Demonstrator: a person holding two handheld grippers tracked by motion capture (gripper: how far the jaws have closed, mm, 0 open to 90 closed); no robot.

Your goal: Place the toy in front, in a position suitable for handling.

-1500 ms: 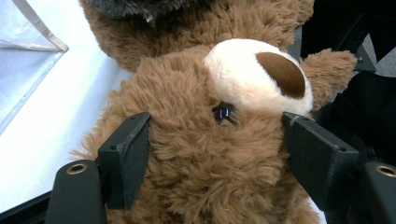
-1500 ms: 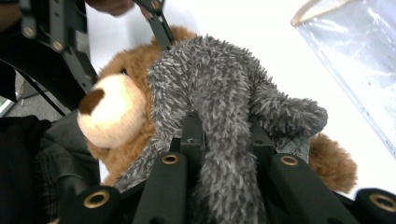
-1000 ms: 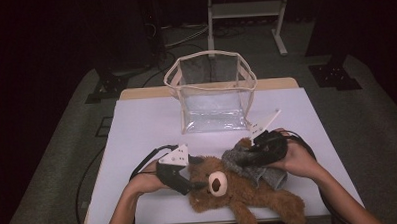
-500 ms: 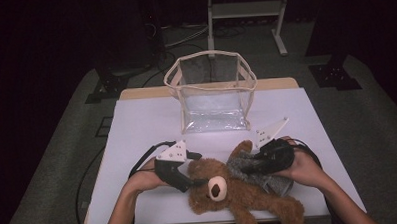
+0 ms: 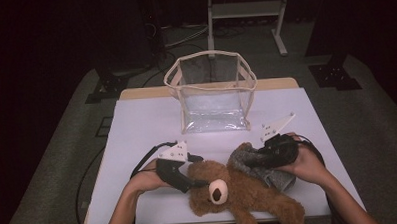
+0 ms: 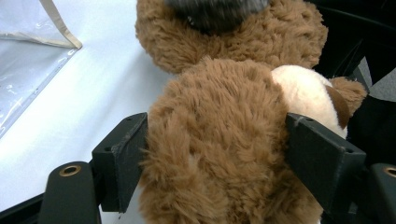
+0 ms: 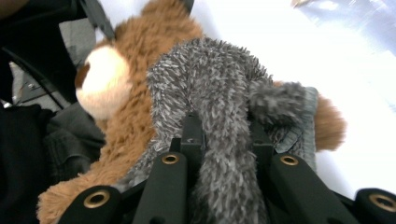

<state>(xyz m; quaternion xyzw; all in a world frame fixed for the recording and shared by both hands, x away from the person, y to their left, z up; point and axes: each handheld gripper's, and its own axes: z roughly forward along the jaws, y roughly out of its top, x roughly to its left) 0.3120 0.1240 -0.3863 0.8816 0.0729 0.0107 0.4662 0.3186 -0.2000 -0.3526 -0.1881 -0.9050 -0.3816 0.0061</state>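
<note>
**Both fingers clamp the plush pair**

Your left gripper [image 6: 217,154] fingers, which just eased slightly, squeeze the brown teddy bear [image 5: 239,193] at the near edge of the surface [image 5: 147,124]. Your right gripper [image 7: 224,140] fingers pinch the grey fuzzy garment [image 7: 210,93] lying on the bear's right side.

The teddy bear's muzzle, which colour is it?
Cream, on the brown teddy bear; the right gripper view shows it best.

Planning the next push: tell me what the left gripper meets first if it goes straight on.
The left gripper already has the teddy bear between its jaws; straight on, it likely just presses deeper into it.
</note>
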